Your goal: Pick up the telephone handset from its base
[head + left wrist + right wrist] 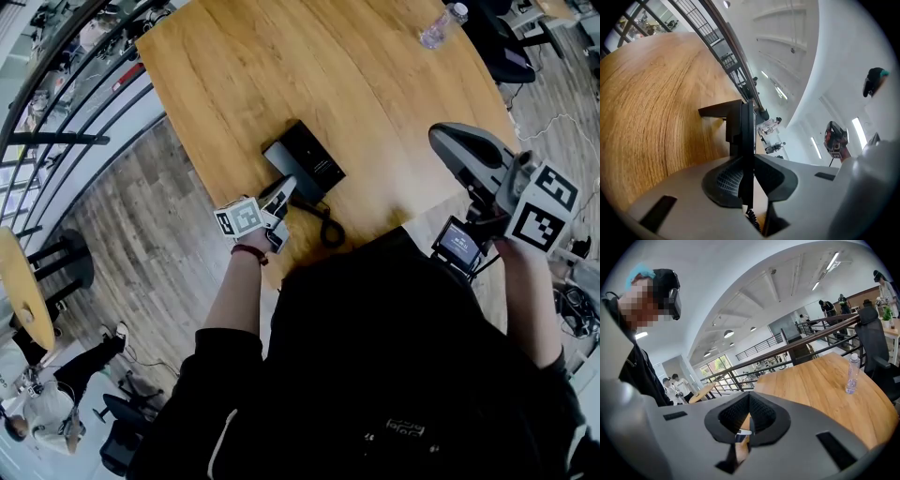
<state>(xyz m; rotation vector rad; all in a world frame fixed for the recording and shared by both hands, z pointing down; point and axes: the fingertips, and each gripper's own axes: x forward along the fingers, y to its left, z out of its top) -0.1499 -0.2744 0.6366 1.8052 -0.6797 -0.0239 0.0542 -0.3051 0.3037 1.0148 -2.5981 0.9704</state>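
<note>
The wooden table [375, 94] takes up most of what we see from the head view. The black telephone base [309, 157] sits near its close edge, and a water bottle [439, 26] stands well apart at the far side.

The telephone handset [746, 140] is at the base's left side. In the left gripper view it appears edge-on as a thin black slab running straight out from the jaws. The left gripper [749, 159] has closed down to a narrow gap, with both ribbed pads lying against the handset's two flat faces. We judge the grasp made and the lift not yet begun.

To do the lift well, we should raise the handset straight up out of its cradle and keep the grip firm. The slab is thin and smooth, so any twist could let it pivot between the pads.

The coiled cord [328, 228] loops on the table just beside the base, so we should rise slowly and keep its pull from dragging the base along.

The right gripper [749, 397] hangs off the table's near corner with its jaws together on nothing. It could steady the base if the base shifts.
</note>
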